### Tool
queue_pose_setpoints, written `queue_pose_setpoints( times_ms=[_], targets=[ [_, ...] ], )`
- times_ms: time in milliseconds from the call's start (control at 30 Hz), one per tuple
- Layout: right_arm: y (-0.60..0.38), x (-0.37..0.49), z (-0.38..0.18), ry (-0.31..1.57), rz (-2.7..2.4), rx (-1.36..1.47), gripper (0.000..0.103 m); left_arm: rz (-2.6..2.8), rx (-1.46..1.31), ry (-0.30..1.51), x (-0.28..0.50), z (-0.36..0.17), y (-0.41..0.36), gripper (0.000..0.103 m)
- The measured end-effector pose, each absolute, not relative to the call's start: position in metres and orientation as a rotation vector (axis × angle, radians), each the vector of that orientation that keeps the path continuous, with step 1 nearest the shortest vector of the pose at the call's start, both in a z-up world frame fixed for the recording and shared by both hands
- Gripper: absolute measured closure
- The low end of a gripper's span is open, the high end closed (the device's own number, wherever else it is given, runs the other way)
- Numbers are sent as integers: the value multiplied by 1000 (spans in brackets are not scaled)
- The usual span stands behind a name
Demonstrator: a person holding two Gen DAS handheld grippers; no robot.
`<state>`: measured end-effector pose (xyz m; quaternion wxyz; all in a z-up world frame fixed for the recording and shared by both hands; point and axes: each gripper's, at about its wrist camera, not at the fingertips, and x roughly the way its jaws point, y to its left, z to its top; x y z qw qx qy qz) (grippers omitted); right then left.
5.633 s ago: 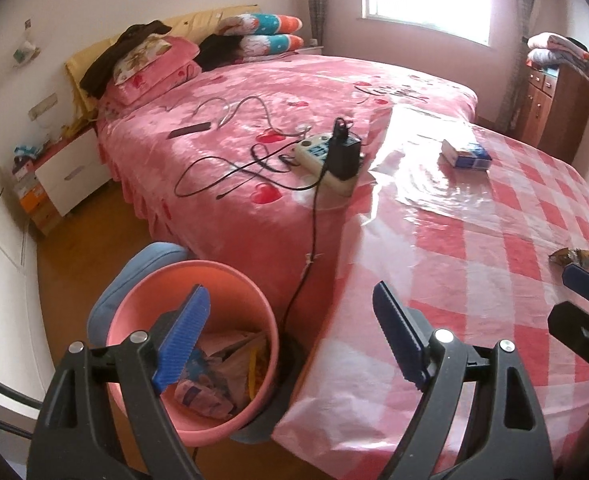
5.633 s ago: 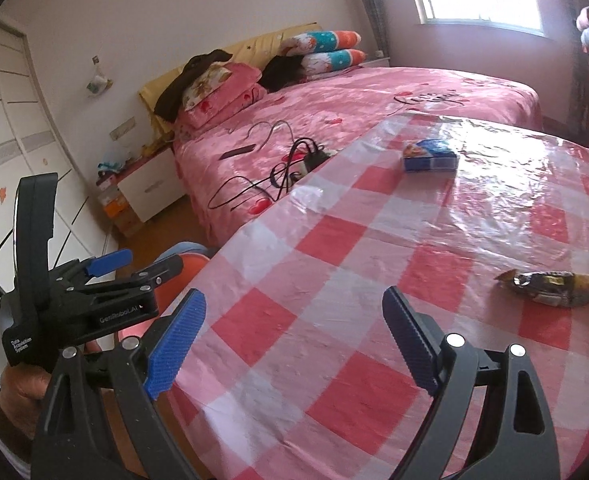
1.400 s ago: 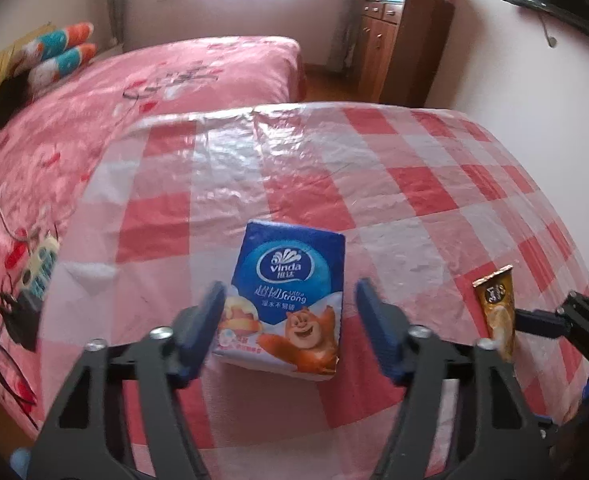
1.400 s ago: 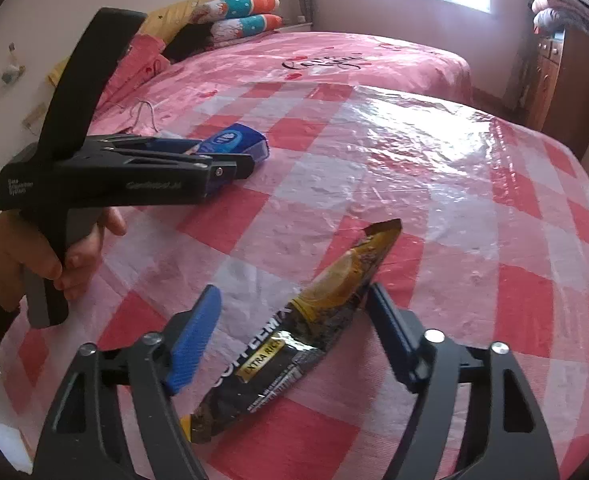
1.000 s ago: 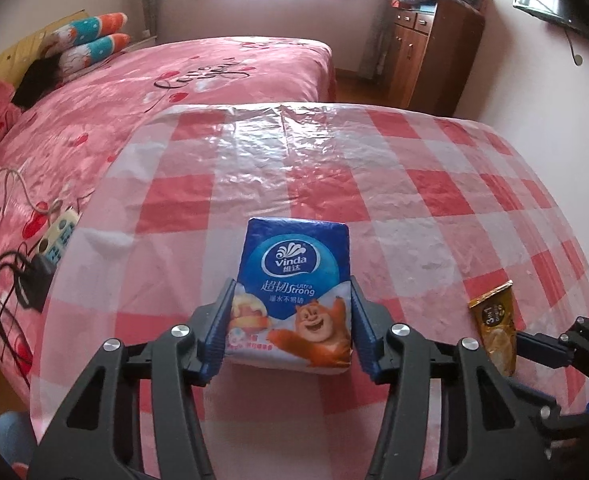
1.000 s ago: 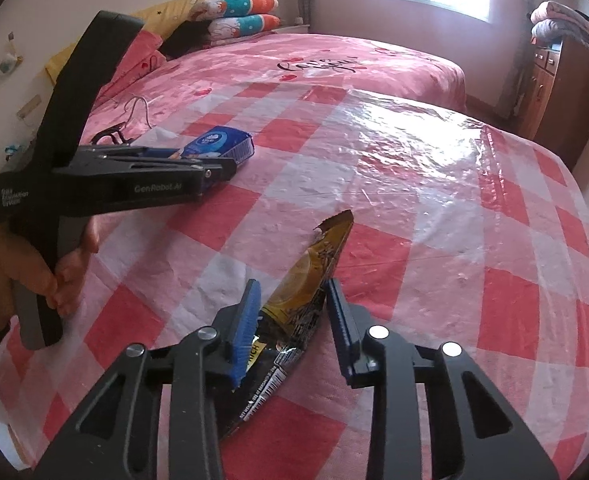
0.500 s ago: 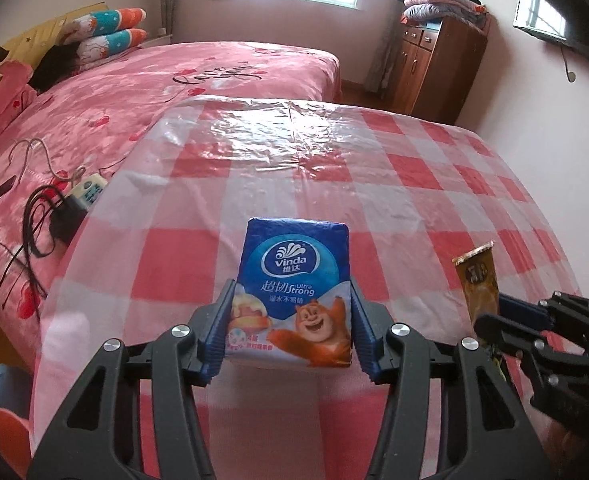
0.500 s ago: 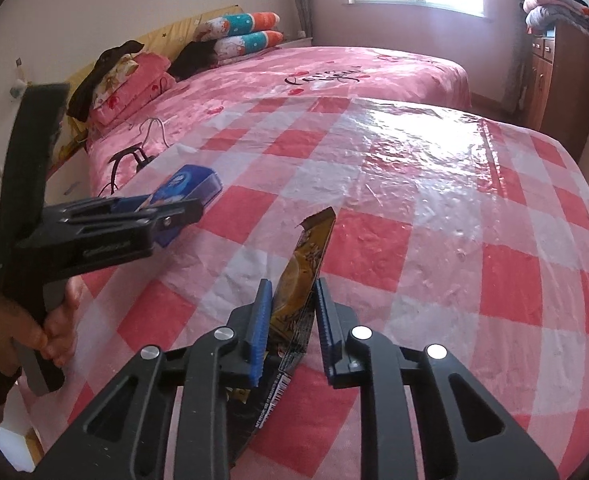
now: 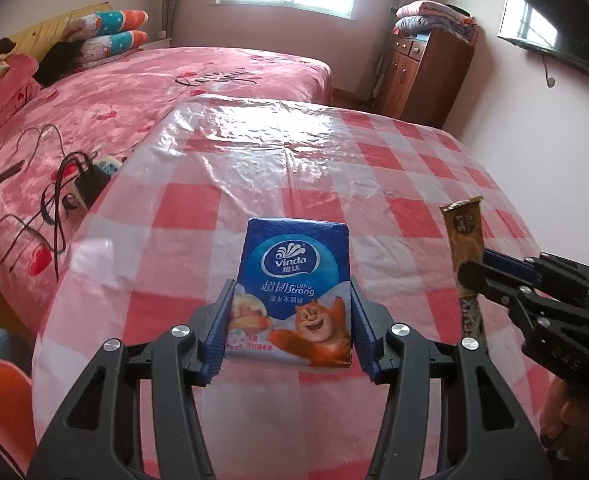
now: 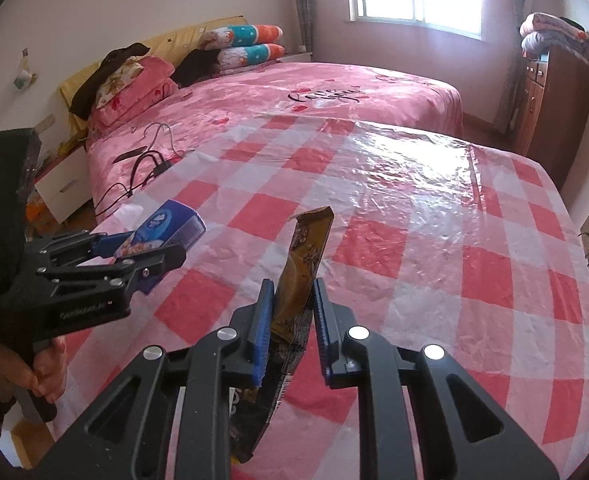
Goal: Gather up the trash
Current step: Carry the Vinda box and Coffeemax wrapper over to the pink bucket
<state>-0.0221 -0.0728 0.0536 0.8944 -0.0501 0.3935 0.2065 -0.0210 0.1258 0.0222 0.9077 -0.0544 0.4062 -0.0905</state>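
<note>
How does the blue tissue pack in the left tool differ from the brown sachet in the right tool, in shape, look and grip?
The tissue pack is a thick blue block with a cartoon bear; the sachet is a thin, flat brown-gold strip. The left tool spans the pack's sides with fingers wide apart; the right tool pinches the sachet nearly shut. The pack lies flat between the fingers; the sachet stands on edge, one end poking up. Both are gripped clear of the checked tablecloth.
</note>
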Motion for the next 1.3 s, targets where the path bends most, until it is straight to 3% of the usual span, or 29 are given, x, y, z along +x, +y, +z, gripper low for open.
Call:
queue_pose_setpoints(
  times_ms=[1300],
  targets=[
    [39,-82,83,764,570,-291,83,-43,-227,760,-123,40,225,49]
  ],
)
